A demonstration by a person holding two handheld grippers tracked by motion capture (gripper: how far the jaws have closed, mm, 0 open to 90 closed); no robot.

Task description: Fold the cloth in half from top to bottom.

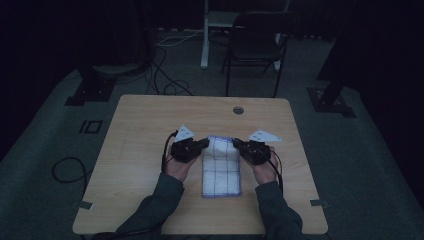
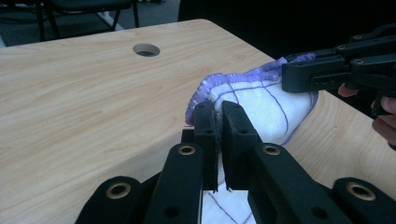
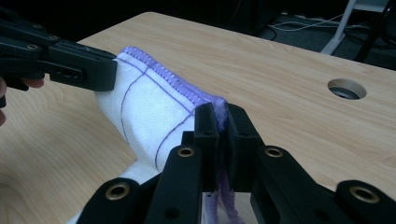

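A white cloth [image 1: 221, 167] with purple grid lines and a purple stitched hem lies folded on the wooden table [image 1: 140, 150], its far edge lifted between the two grippers. The left gripper [image 2: 218, 122] pinches one far corner, its jaws clenched on the hem. The right gripper [image 3: 223, 122] clamps the other far corner, purple hem bunched between its jaws.

A dim recording lab or studio: dark curtains all round, a lone wooden bench [image 1: 150, 125] on grey carpet, stand bases [image 1: 92, 90], loose cables [image 1: 165, 75], a folding chair [image 1: 255, 45].
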